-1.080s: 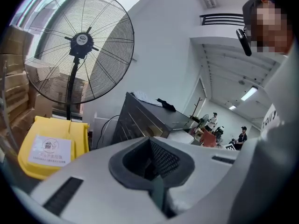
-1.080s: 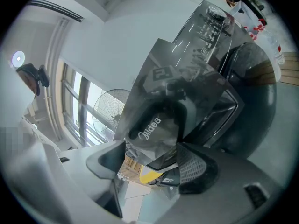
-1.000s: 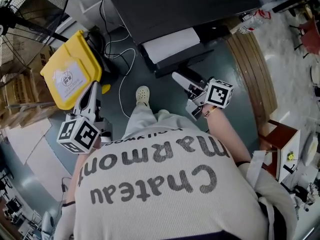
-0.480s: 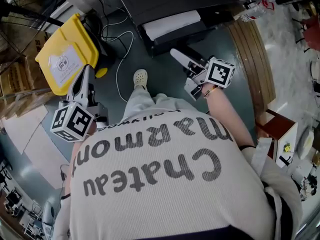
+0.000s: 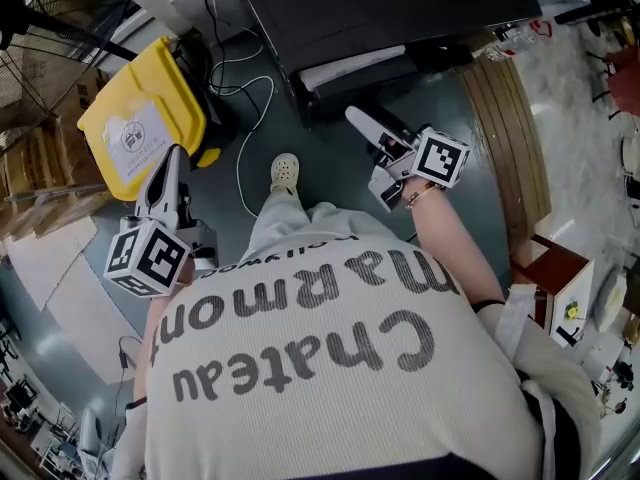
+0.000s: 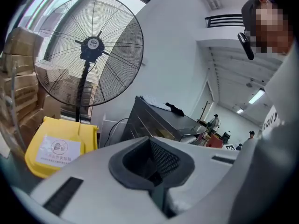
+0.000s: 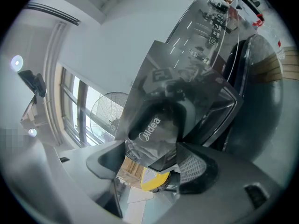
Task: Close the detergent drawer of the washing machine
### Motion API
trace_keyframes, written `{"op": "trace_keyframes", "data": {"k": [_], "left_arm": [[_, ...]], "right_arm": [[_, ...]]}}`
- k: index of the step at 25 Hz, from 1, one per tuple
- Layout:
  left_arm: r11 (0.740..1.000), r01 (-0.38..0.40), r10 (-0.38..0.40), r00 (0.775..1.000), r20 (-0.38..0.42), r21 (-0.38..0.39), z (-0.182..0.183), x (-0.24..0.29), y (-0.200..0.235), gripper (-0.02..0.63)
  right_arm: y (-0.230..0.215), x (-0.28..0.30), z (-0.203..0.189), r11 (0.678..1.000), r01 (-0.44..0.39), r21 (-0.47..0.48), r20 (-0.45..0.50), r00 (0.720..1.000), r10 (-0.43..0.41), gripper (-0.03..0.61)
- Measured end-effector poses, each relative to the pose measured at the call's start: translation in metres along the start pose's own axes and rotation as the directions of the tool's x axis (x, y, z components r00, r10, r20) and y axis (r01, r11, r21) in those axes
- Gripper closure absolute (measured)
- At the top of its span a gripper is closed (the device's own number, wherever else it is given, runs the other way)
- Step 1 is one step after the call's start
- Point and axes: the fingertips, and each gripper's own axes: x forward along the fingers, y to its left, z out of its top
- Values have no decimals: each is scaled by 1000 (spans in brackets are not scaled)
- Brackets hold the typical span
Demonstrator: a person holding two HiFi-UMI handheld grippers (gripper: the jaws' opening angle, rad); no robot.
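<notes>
Risks first, L to R: my left gripper [image 5: 168, 158] hangs low by the yellow bin [image 5: 140, 128], w/ a cable [image 5: 245, 158] looped on the floor just right of it. If I lean into the push, that idle tool could swing into the bin or snag the cable, so I want it kept out. The bigger worry is at the drawer [image 5: 355, 66]. It juts from the front of the washer [image 5: 400, 8], white top showing, so I judge it not fully home. The right gripper [image 5: 352, 116] points at it w/ jaws apart, and in the right gripper view the drawer's branded front sits framed in that gap. A jaw tip could skate off the glossy face or slide past the edge instead of pressing it. A push off-centre could prob cock the drawer in its track and jam it. Pose: left arm is down at my side, gripper aimed fwd and up, jaws closed together w/ nothing in them. Right arm reaches fwd across my body, wrist bent, gripper angled up-left at the drawer, near it. Open and empty; can't tell if it touches.
</notes>
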Motion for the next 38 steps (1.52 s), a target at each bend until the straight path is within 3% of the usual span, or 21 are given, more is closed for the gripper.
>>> {"op": "trace_keyframes", "data": {"k": [33,38], "left_arm": [[999,-23,23,1000,6,25,12,10,15,606],[1000,-21,21,1000,1,22,9,10,15,606]], "right_arm": [[-5,31,19,1000,-8,-13,-12,1000,7,244],[-13,33,18,998,55,15,6,998,-55,241]]}}
